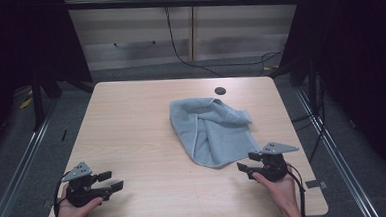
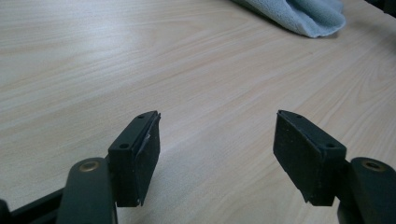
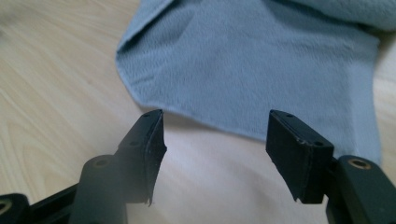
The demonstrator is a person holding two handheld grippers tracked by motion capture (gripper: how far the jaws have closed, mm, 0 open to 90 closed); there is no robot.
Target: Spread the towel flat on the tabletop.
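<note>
1. Your table (image 1: 131,121) is light wood with a small dark hole (image 1: 220,91) near its far edge.
2. The crumpled blue towel (image 1: 209,130) sits right of centre.
3. Your right gripper (image 1: 244,169) is spread wide with nothing in it, just beside the towel's near edge.
4. Your left gripper (image 1: 112,181) is also released, well apart from the towel.

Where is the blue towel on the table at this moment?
In the high view the blue towel lies crumpled right of the table's centre, below the dark round hole, with its near edge just ahead of the open right gripper.
</note>
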